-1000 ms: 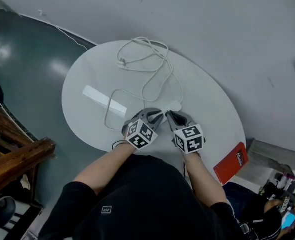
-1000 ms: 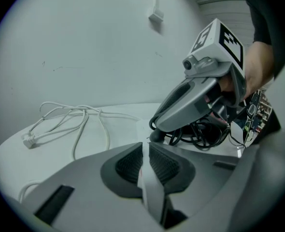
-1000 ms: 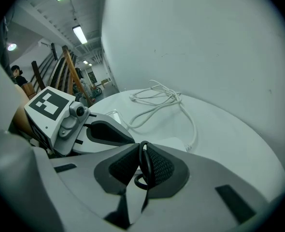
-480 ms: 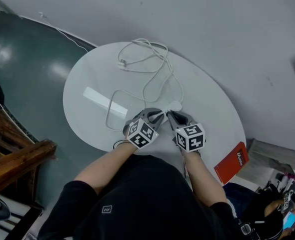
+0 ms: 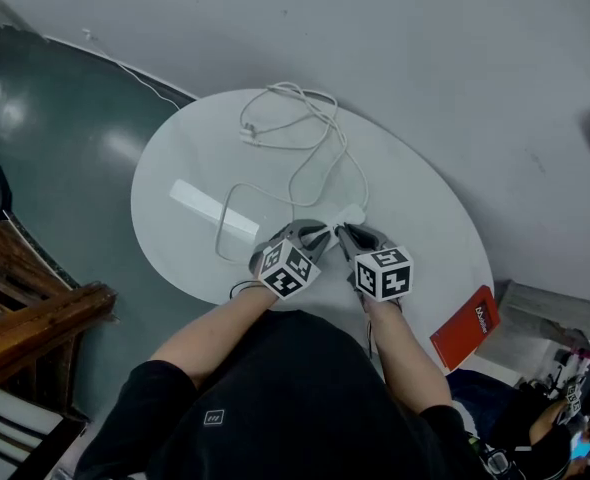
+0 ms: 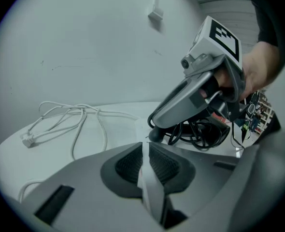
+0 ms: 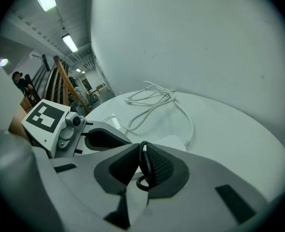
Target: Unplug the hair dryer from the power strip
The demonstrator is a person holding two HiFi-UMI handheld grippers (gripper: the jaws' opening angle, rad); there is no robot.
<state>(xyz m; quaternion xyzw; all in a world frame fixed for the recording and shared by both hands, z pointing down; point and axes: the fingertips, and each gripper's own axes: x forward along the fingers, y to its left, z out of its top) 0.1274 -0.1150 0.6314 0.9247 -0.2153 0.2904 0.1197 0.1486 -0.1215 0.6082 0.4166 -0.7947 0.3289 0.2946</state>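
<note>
Hardly anything had shifted: the left gripper (image 5: 316,232) and right gripper (image 5: 342,231) stayed tip to tip at the frame's centre, beside the white power strip (image 5: 351,211). In the left gripper view, the pads clenched something flat and white, likely that strip. In the right gripper view, the pads pinched the dryer's black cord (image 7: 143,164). The best way looked to be bracing with the left and pulling the right straight out.

Red book (image 5: 465,326) near round white table (image 5: 165,158)
</note>
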